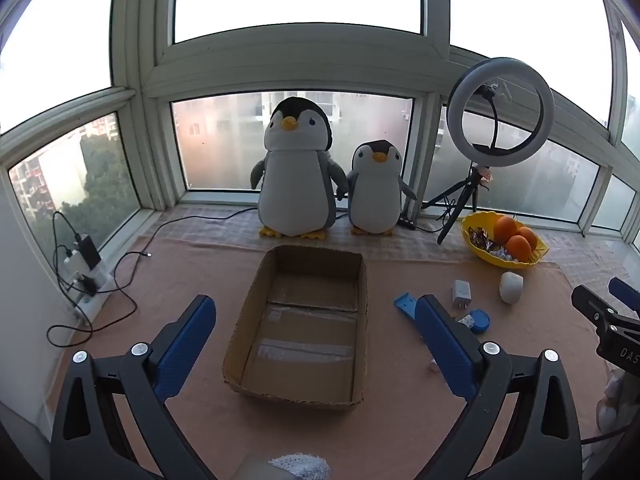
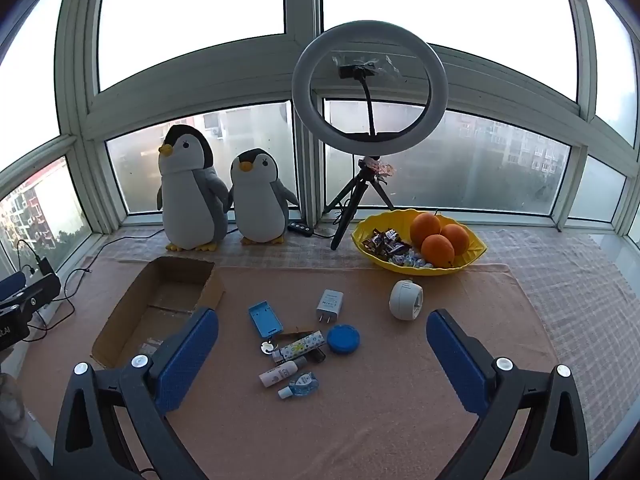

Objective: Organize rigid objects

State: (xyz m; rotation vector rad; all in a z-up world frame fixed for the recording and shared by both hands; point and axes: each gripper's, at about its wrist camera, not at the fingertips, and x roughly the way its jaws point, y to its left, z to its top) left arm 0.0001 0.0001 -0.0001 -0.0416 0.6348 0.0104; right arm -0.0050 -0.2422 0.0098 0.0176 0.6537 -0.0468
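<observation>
White letters "DAS" mark the right gripper (image 1: 616,320)'s black frame.

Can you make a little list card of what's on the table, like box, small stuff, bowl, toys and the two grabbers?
box: cardboard box, open top, nothing loose seen inside
small stuff: blue case, white charger, blue round tin, white round gadget, small bottles, all beside the box
bowl: yellow bowl with oranges and sweets
toys: two penguins by the window
left gripper: open, holding nothing
right gripper: open, holding nothing
</observation>
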